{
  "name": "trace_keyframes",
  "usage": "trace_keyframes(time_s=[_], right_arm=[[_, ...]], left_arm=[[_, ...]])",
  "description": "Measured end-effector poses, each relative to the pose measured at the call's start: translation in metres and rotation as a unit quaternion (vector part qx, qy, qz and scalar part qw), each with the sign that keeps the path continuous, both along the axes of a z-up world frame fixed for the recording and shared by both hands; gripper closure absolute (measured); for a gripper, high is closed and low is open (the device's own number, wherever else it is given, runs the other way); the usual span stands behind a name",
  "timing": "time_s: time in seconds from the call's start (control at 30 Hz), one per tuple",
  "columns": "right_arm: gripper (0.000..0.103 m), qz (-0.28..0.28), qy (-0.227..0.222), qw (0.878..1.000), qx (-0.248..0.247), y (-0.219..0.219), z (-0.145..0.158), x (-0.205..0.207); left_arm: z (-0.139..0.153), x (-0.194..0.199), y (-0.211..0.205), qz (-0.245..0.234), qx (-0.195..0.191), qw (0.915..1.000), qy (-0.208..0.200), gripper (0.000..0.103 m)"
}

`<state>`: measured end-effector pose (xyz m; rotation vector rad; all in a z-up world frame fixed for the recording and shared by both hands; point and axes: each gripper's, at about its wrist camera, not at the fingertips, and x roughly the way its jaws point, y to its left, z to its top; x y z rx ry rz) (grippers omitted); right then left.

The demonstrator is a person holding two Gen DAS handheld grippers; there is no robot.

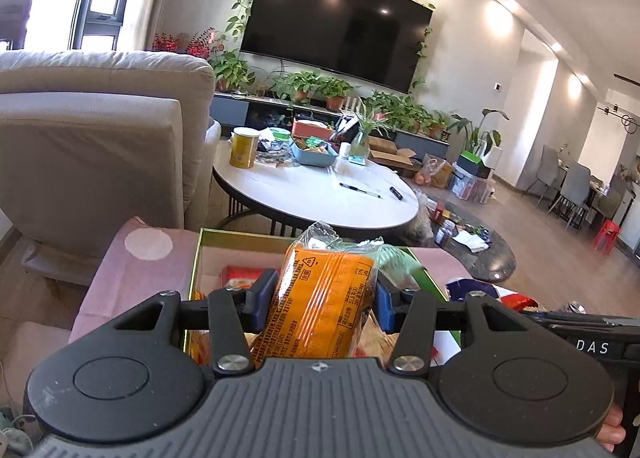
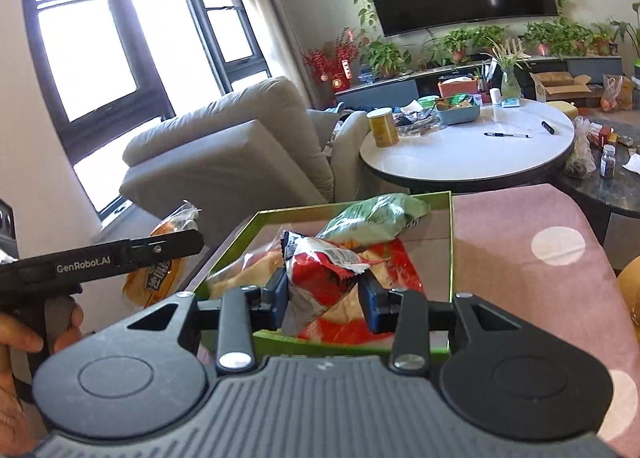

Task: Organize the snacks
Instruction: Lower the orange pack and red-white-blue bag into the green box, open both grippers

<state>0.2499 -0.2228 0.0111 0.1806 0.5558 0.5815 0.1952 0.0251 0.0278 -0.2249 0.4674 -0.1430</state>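
My left gripper (image 1: 320,304) is shut on an orange snack pack (image 1: 316,306) in clear wrap, held above the green-rimmed box (image 1: 195,258). In the right wrist view the same pack (image 2: 160,278) hangs left of the box (image 2: 451,242). My right gripper (image 2: 324,298) is shut on a red and silver snack bag (image 2: 320,274) over the box's near side. A green bag (image 2: 372,218) lies at the box's far end, with pale bread packs (image 2: 248,270) and a red wrapper (image 2: 400,274) beneath.
The box sits on a pink cloth with white dots (image 2: 520,258). A beige sofa (image 2: 224,154) stands to the left. A white round table (image 2: 472,150) beyond holds a yellow can (image 2: 383,126), a blue tray (image 2: 458,108) and pens. A dark low table (image 2: 616,182) is at right.
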Motion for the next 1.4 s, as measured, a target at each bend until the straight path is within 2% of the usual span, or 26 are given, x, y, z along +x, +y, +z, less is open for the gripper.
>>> trace_keyframes(time_s=[0.27, 0.53, 1.03, 1.1, 1.13, 1.17, 1.4], right_arm=[[0.026, -0.018, 0.014, 1.000, 0.007, -0.005, -0.005, 0.022], [0.026, -0.022, 0.026, 0.999, 0.010, -0.004, -0.012, 0.037], [0.026, -0.019, 0.040, 0.999, 0.006, 0.000, -0.017, 0.047], [0.026, -0.017, 0.041, 0.999, 0.004, 0.002, -0.018, 0.047], [0.026, -0.017, 0.042, 0.999, 0.004, 0.003, -0.018, 0.047], [0.026, -0.017, 0.043, 0.999, 0.004, 0.003, -0.018, 0.047], [0.025, -0.014, 0.043, 0.999, 0.003, 0.006, -0.017, 0.046]], left_arm=[[-0.003, 0.030, 0.001, 0.006, -0.001, 1.0000, -0.001, 0.057], [-0.015, 0.061, -0.002, 0.020, -0.002, 0.9996, 0.021, 0.057], [-0.034, 0.093, -0.001, 0.035, 0.010, 0.9979, 0.054, 0.057], [-0.036, 0.094, -0.002, 0.035, 0.016, 0.9975, 0.059, 0.049], [-0.036, 0.093, -0.003, 0.036, 0.019, 0.9974, 0.060, 0.039], [-0.036, 0.092, -0.005, 0.037, 0.021, 0.9974, 0.058, 0.034], [-0.028, 0.082, -0.012, 0.026, 0.038, 0.9978, 0.047, 0.028]])
